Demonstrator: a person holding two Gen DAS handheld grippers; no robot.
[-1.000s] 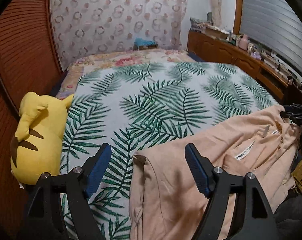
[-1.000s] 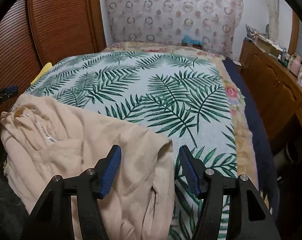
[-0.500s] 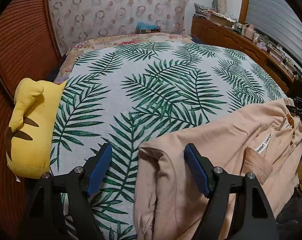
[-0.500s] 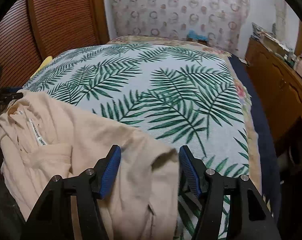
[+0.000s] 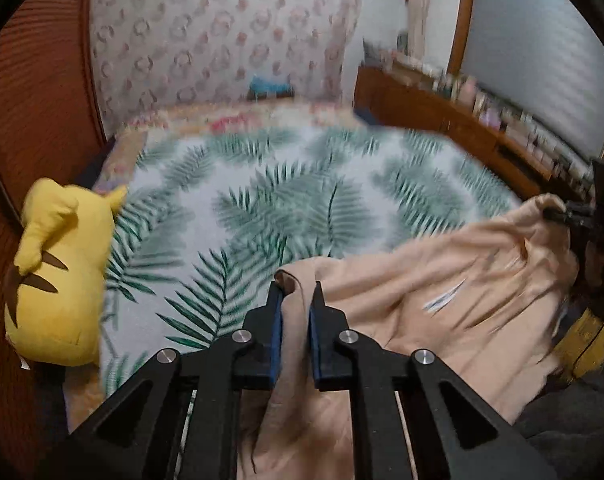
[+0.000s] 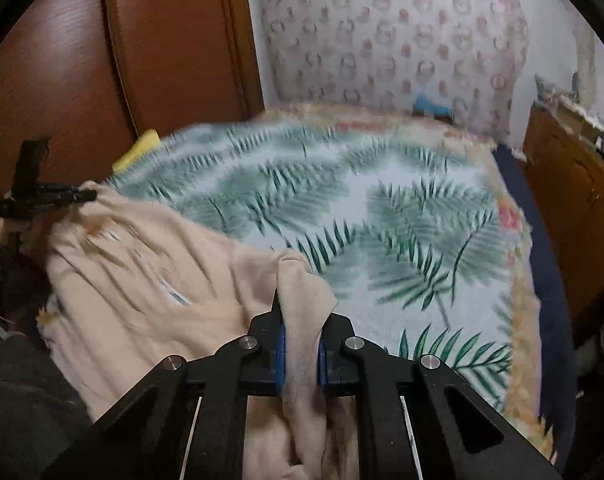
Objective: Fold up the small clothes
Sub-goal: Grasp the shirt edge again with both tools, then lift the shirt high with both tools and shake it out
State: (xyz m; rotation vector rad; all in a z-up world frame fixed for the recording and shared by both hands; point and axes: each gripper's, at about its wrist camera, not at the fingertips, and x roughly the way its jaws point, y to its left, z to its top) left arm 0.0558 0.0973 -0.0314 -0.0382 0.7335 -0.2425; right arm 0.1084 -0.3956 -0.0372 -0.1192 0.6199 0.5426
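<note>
Peach-coloured cloth fills the near part of both views: a small garment (image 5: 442,292) lying at the near edge of the bed, bunched and creased, with a white label just visible on it. The left gripper (image 5: 295,308) has just been closing, and its blue-padded jaws are now clamped on a fold at one corner of the garment. The right gripper (image 6: 299,320) has likewise just been closing and pinches the opposite corner, the cloth rising between its pads and spilling over them. Each gripper also shows as a dark shape at the far end of the garment in the other's view.

Under the garment lies a pale bedspread (image 5: 302,208) printed with green palm fronds, blurred in both views. A yellow plush toy (image 5: 57,276) with brown stripes rests on the bed's left edge, against a reddish wooden wall panel (image 6: 61,72). Beyond the bedspread, a floral sheet (image 5: 237,120) covers the far end of the bed. A patterned curtain (image 6: 390,32) hangs behind it, and a wooden sideboard (image 5: 462,128) laden with small items runs along the right wall.
</note>
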